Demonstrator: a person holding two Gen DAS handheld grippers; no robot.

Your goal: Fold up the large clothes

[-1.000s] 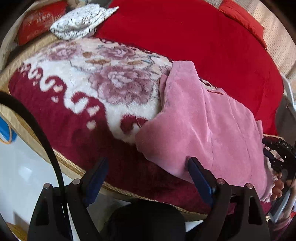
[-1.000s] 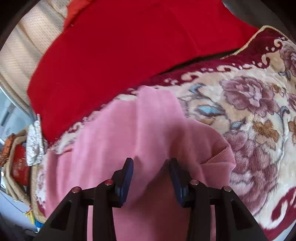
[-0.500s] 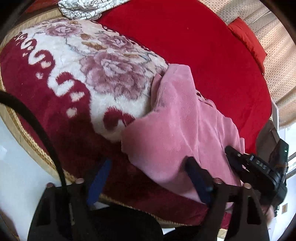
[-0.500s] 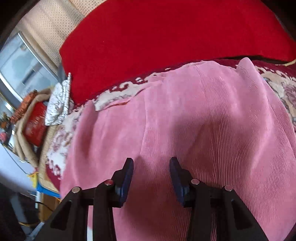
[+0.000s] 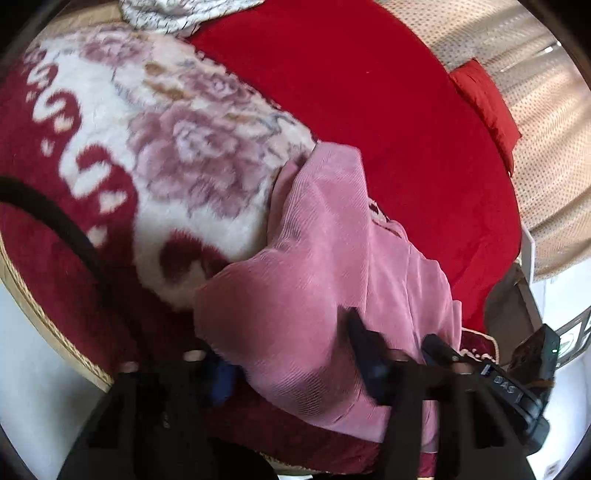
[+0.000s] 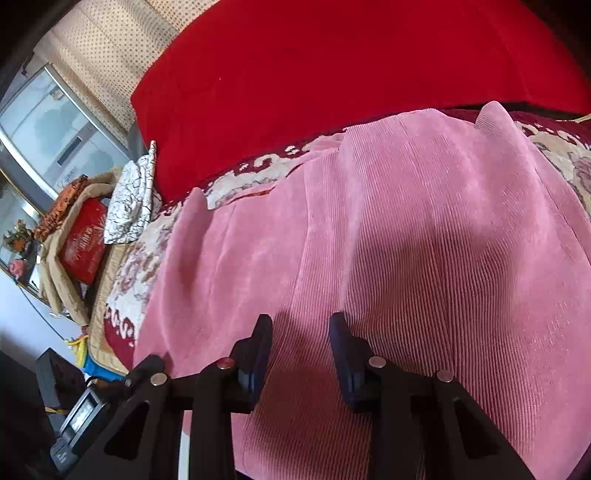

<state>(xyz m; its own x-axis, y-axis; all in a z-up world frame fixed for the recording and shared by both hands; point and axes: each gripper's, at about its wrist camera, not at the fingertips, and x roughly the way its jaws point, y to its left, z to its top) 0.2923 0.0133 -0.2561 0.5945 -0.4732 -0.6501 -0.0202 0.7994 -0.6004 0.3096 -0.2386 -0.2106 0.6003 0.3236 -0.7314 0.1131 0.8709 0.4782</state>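
Jaws: left gripper (image 5: pixel 291 363) spread wide, right gripper (image 6: pixel 300 341) parted, both over pink ribbed corduroy garment (image 6: pixel 424 258) | floral plush blanket (image 5: pixel 155 122) at 10 o'clock | tan open box (image 6: pixel 59 269) held red packet (image 6: pixel 84 240).

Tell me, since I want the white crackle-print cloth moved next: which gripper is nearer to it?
Left, probably. The left gripper straddles the pink garment's end on the cloth's side; the right gripper hovers over the garment farther away.

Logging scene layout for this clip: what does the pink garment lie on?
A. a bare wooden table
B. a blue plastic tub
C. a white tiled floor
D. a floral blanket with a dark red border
D: the pink garment rests on the floral blanket, whose dark red border shows beneath the garment's near edge.
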